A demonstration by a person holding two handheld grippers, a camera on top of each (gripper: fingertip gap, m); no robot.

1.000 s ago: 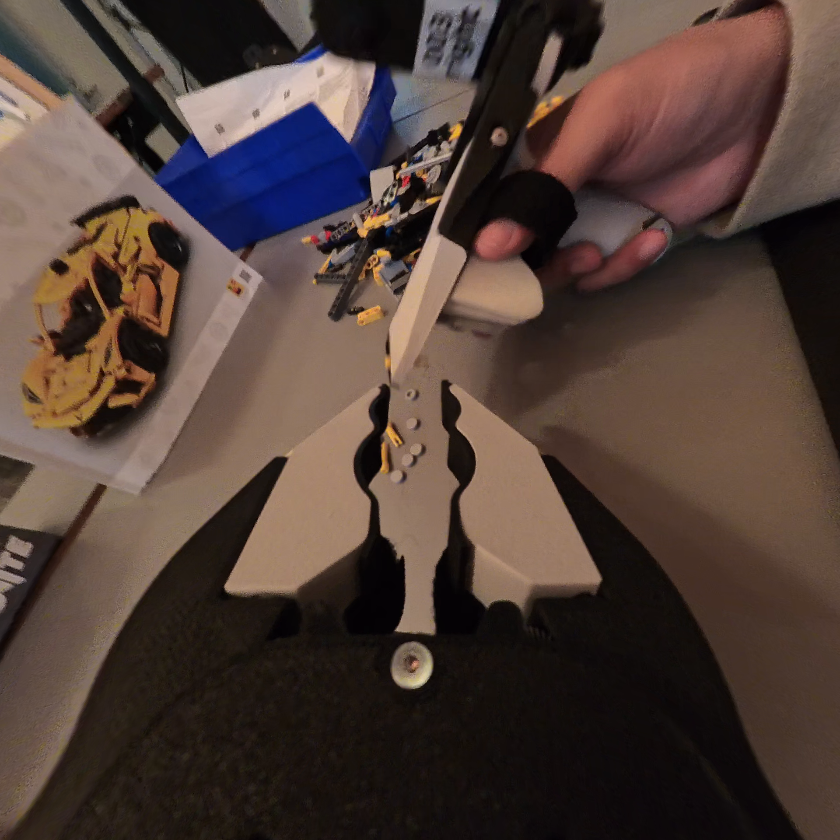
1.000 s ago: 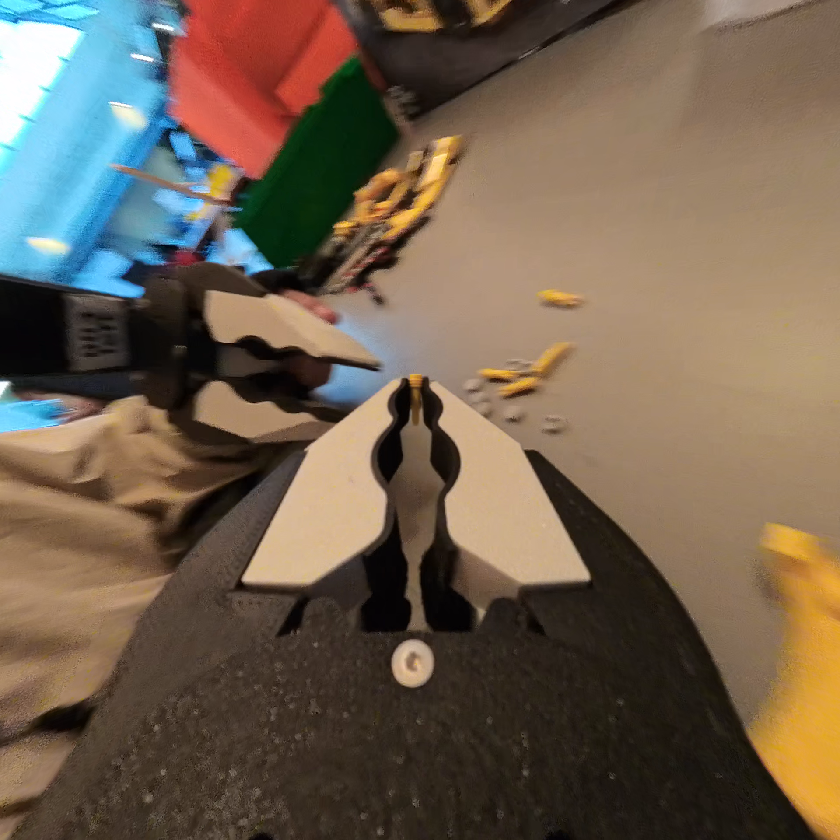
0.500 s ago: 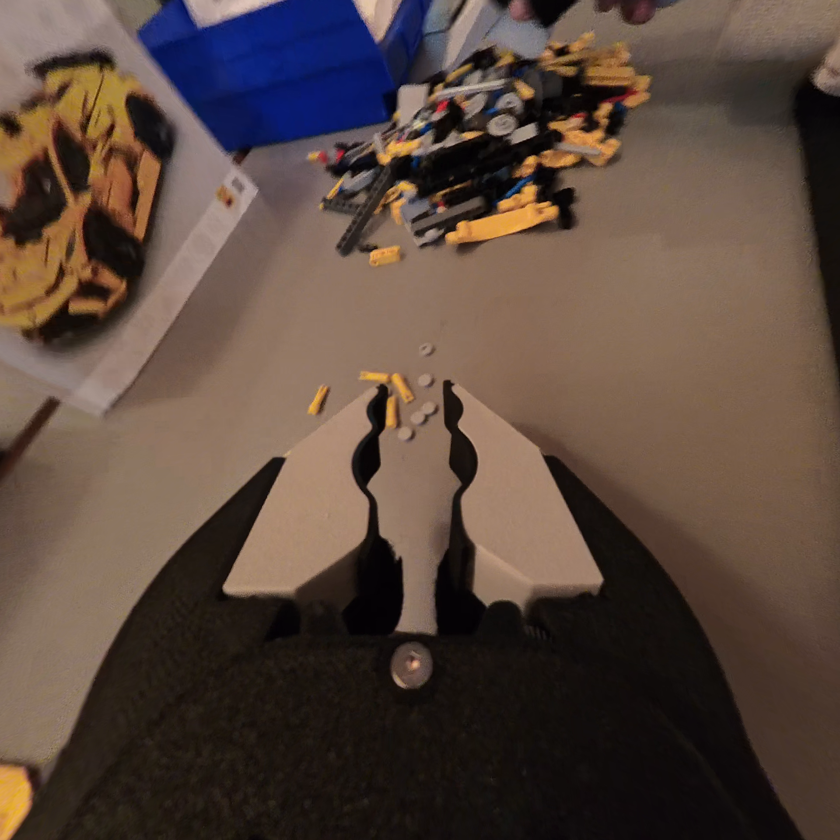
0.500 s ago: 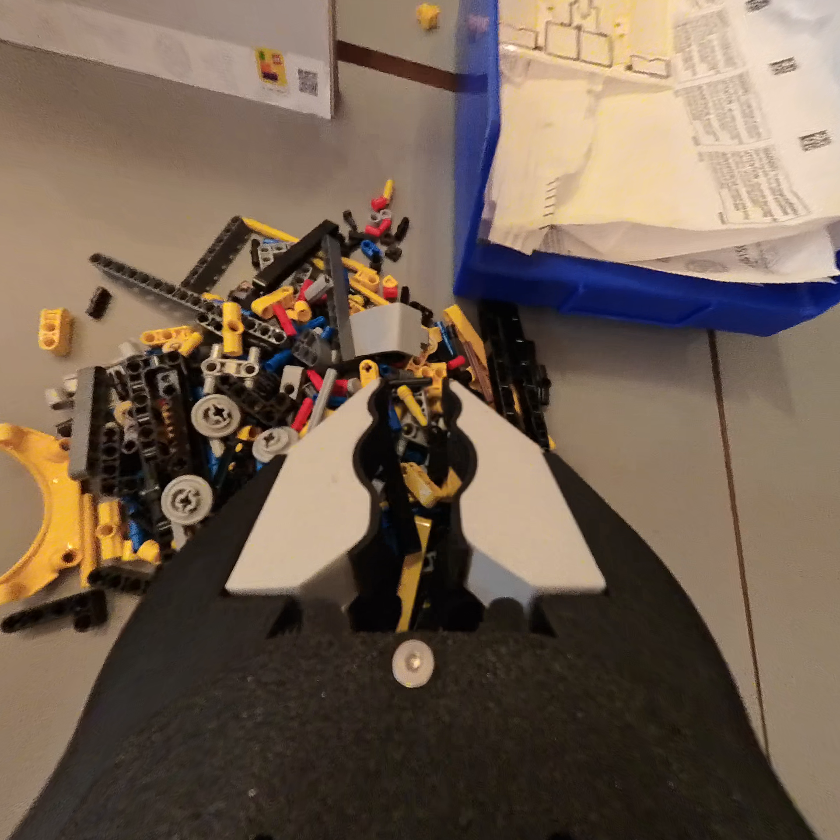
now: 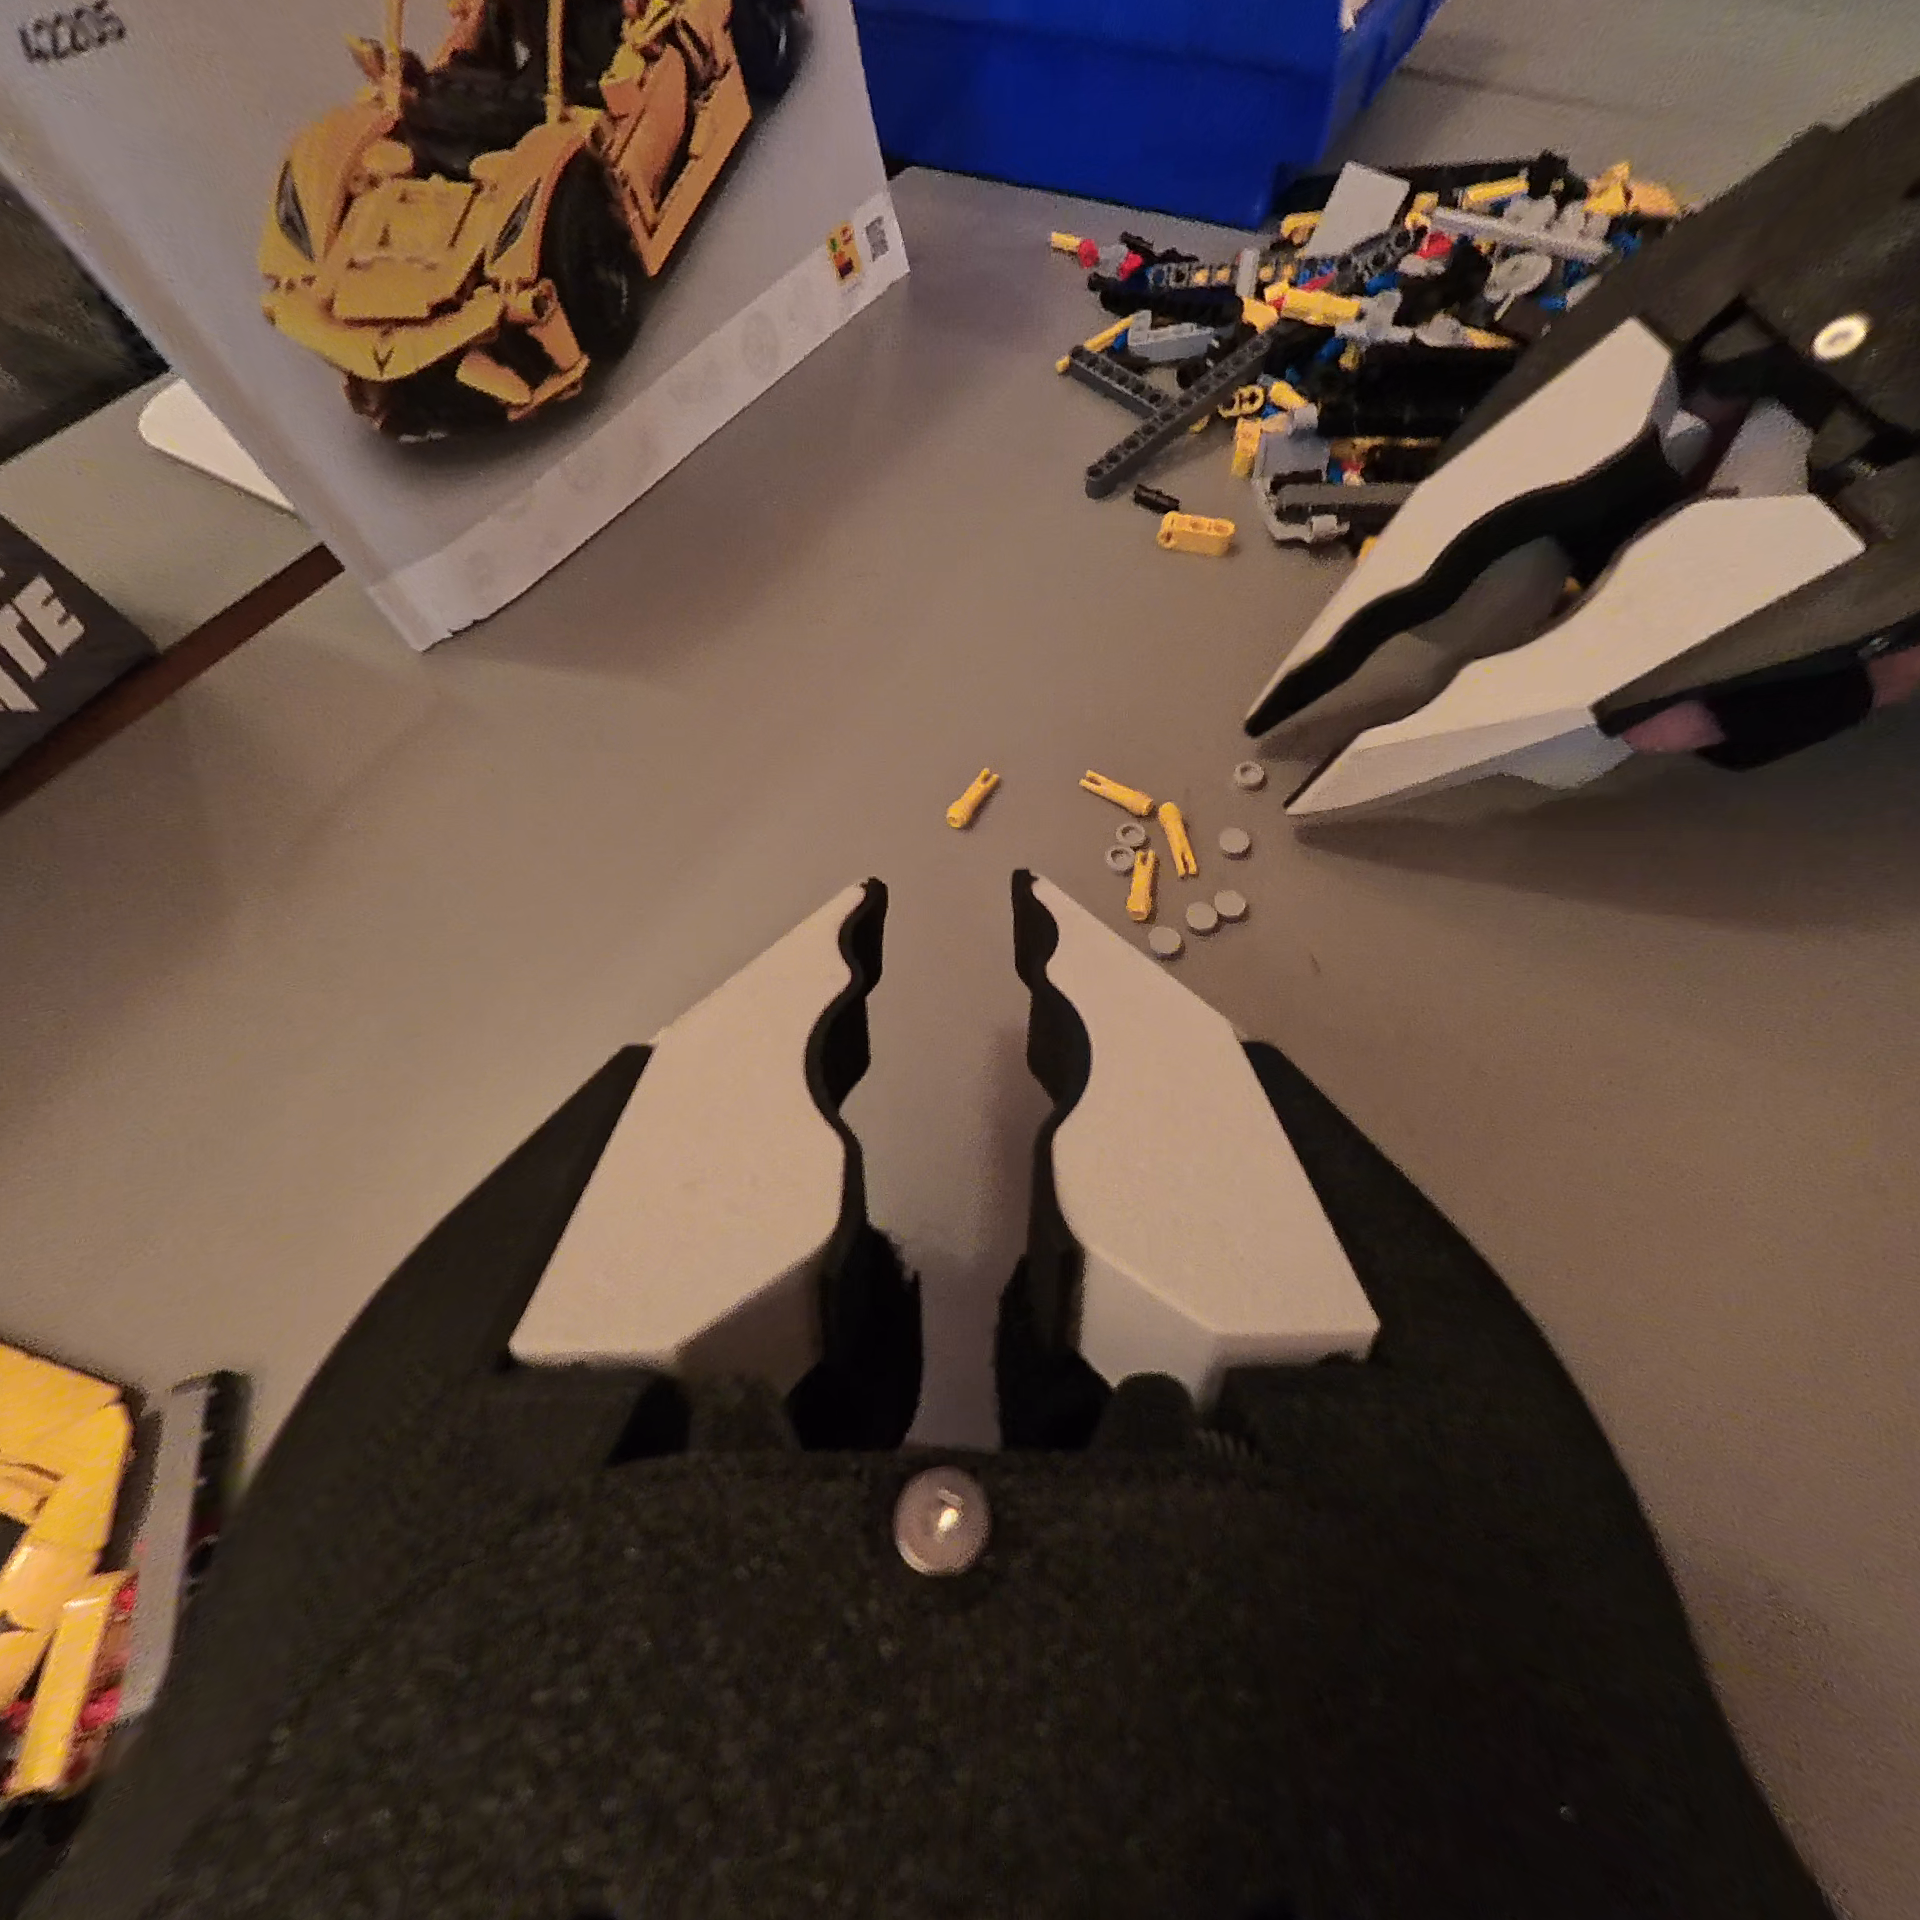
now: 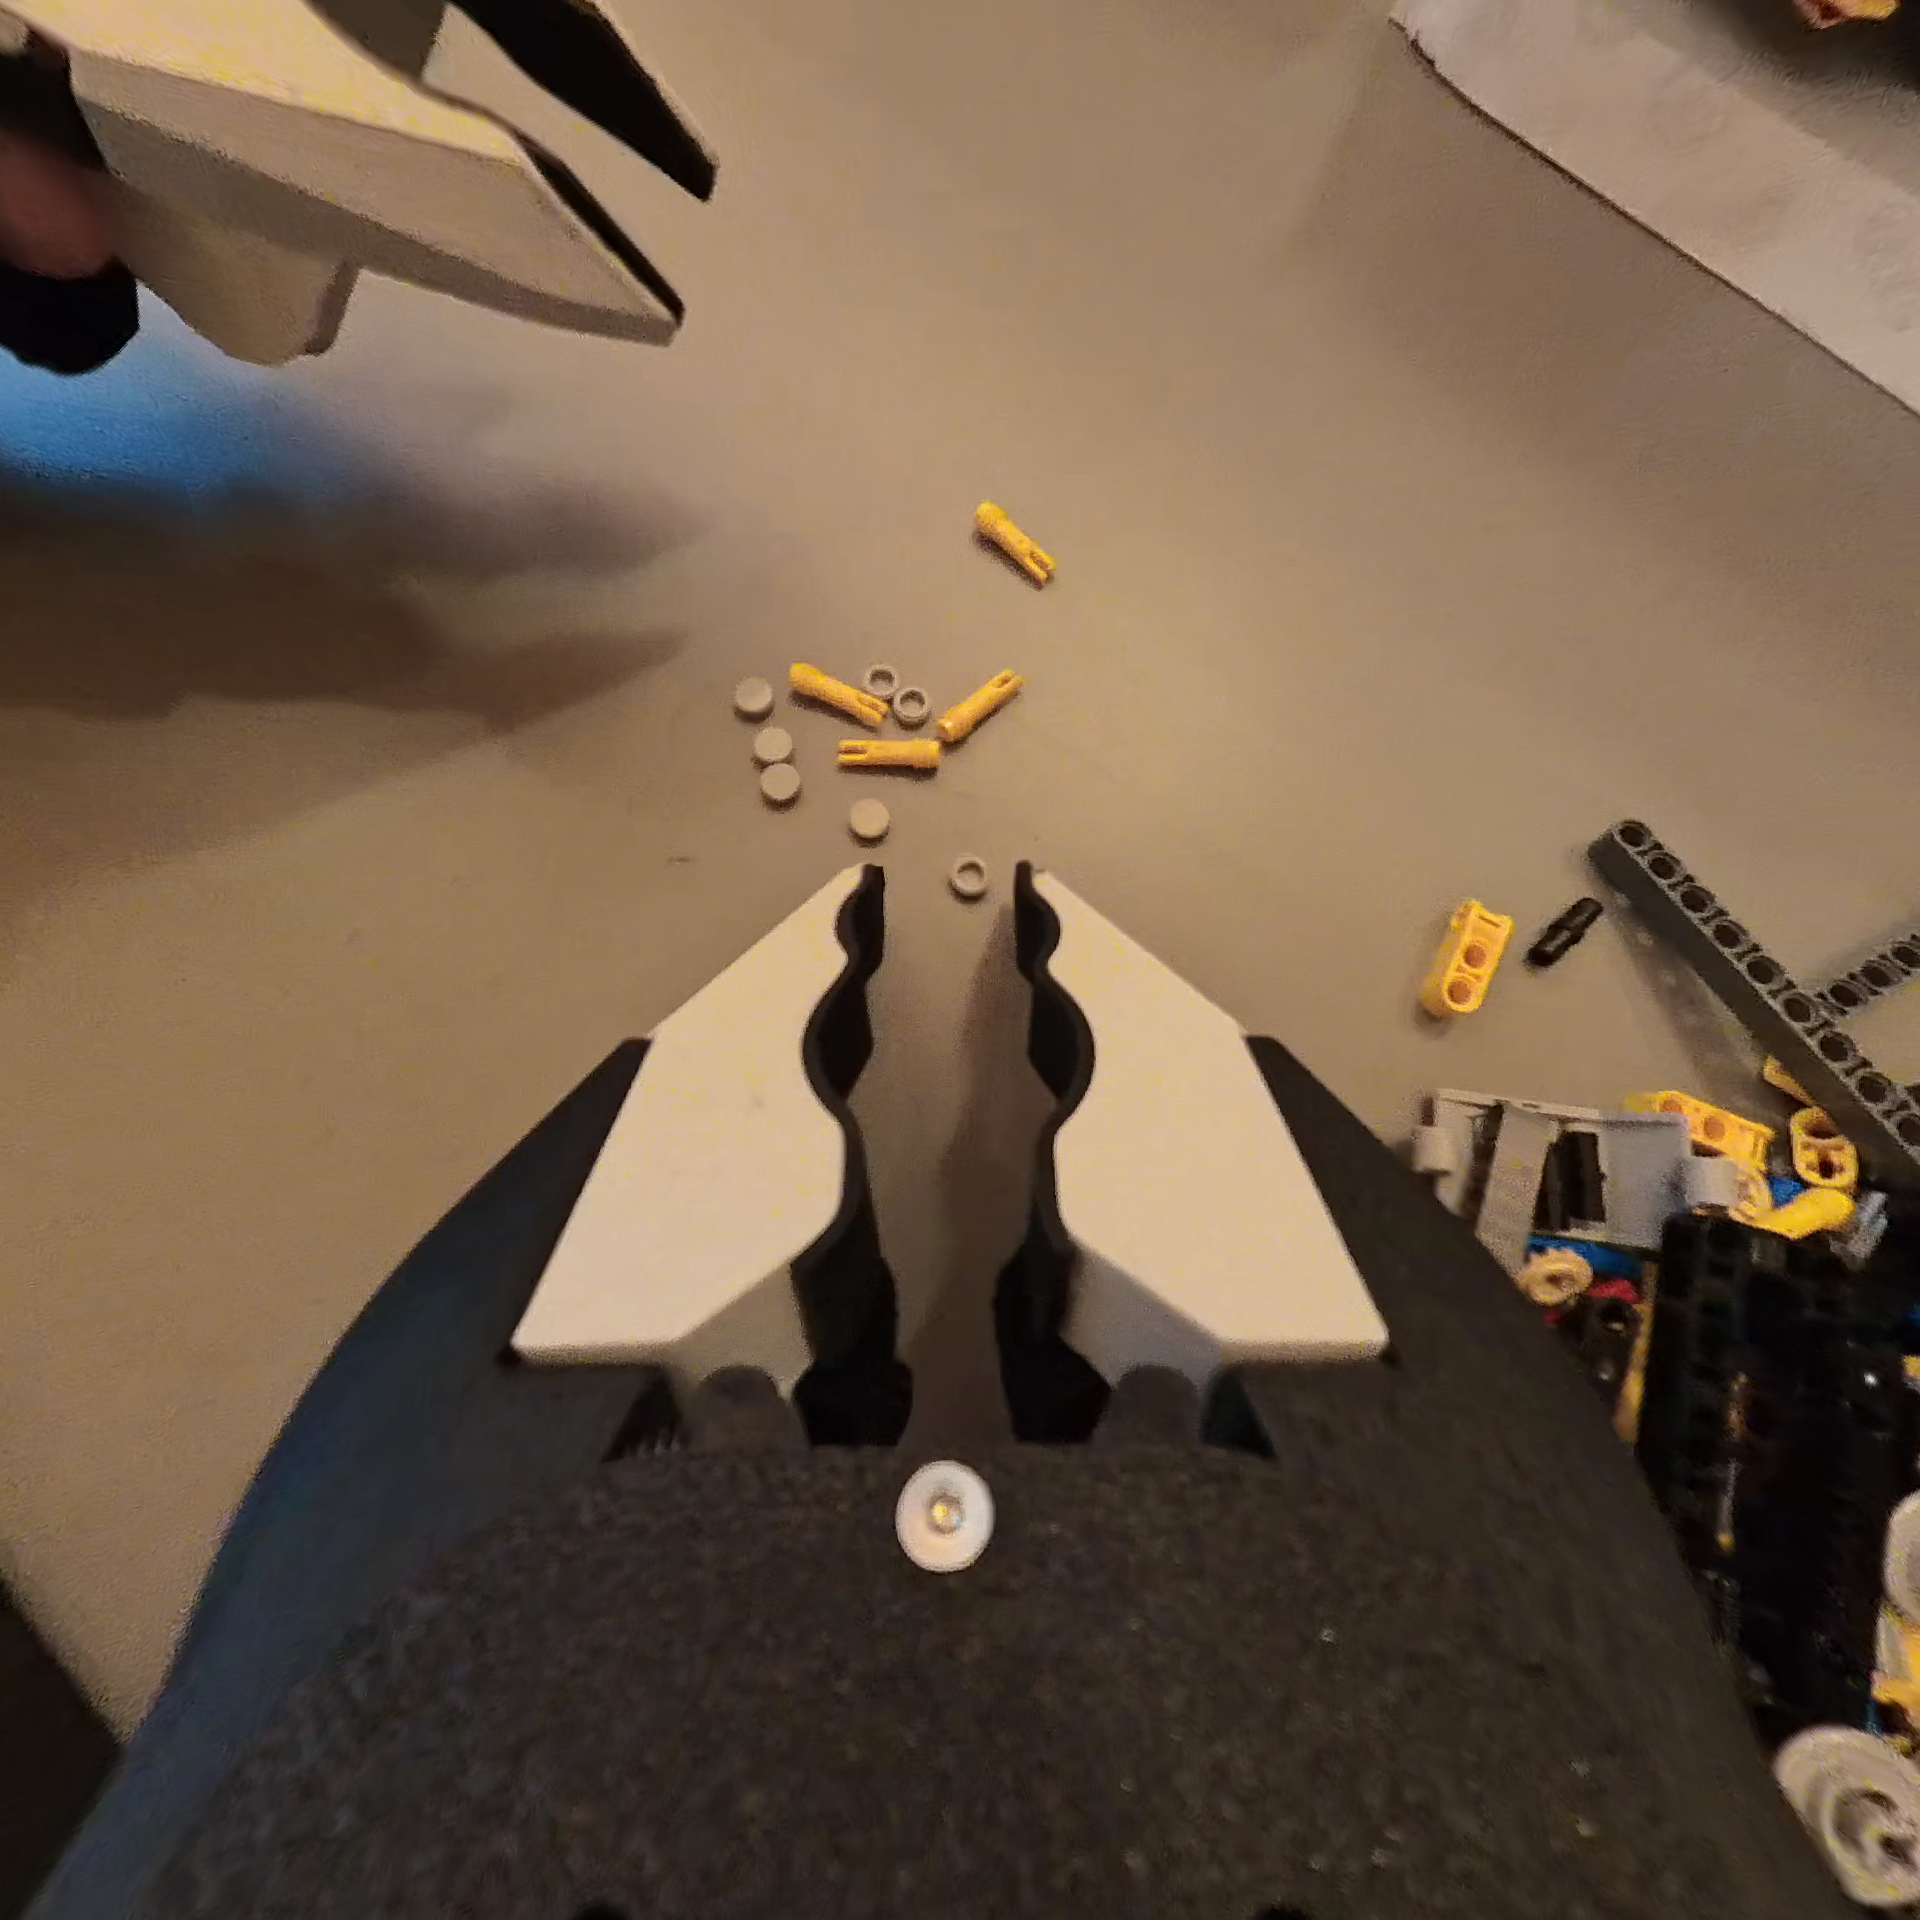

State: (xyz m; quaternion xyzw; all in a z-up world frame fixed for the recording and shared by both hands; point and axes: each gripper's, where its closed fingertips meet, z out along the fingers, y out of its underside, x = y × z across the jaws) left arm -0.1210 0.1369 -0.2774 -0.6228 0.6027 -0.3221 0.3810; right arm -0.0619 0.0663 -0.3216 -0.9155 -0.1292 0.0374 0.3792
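Left wrist view: left gripper [image 5: 945,888] spread, holding nothing, tips low over bare grey table [image 5: 520,883], just left of the small cluster of pegs and discs [image 5: 1164,862]. Half a second ago straddled that cluster; now shifted aside, with 1 stray yellow peg [image 5: 972,798] just ahead of the tips, a little left of the cluster. Right gripper [image 5: 1273,767] at the cluster's right edge, also spread and empty, tips angled down beside a grey ring [image 6: 968,876] that sits between them in the right wrist view. Was over the big heap of loose parts [image 5: 1351,343] half a second ago; 1 second ago pinched a yellow peg. Cluster unchanged in count: 4 yellow pegs, stray included, plus several grey discs and rings.

Beyond the cluster, to its left: white box [image 5: 623,416] with a yellow car picture, a printed number at its top corner and small logo and code squares near its lower edge. Beyond the heap: blue bin [image 5: 1091,94].
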